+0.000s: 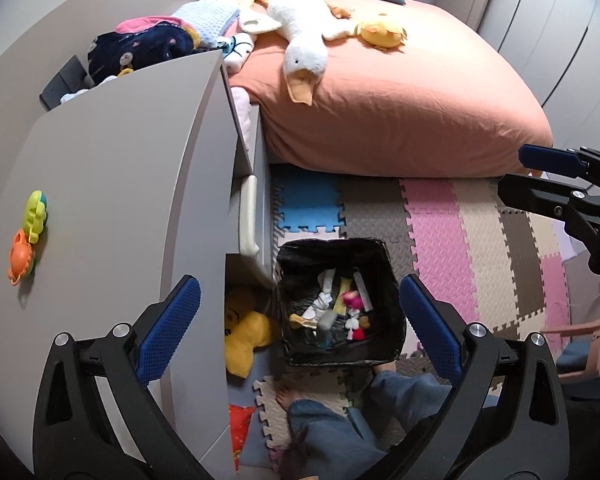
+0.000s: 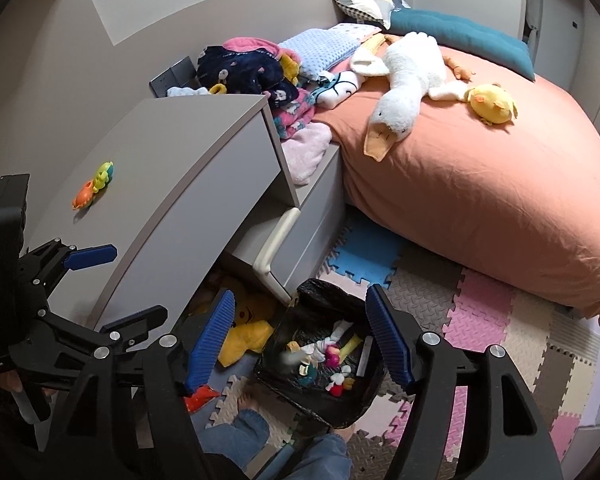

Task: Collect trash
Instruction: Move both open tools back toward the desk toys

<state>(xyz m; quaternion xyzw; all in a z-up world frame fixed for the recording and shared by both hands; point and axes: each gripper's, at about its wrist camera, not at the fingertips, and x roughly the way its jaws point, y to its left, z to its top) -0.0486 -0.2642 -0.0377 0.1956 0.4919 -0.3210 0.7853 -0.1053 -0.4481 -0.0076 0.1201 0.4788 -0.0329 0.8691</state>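
**Trash bin part-filled, both claws empty**

Trash sits in the black-lined bin on the foam floor mat, just beside the grey desk and near the foot of the bed. Bin holds a loose heap: white crumpled scraps, a pink-red bit, a yellow strip, a pale flat stick, something grey. Items too small and tangled to name one by one.

Progress, as a judgement: collecting looks well under way, since the bin already carries a fair layer. What is left is hard to call. Desk top bears only a small orange and green toy, which reads as a plaything, not rubbish. Yellow plush lies under the desk, next to the bin. White goose plush and a yellow chick plush rest on the bed, with a clothes pile behind the desk. No clear loose litter on mat or desk from either view; task may be near its end, or the next target is out of frame.

Left gripper: jaws spread wide, nothing between the blue pads, hovering above the bin and touching nothing.

Right gripper: also wide open and empty, hanging over the bin from the other side, clear of the liner.

Person's bare feet and jeans show below, close against the bin.
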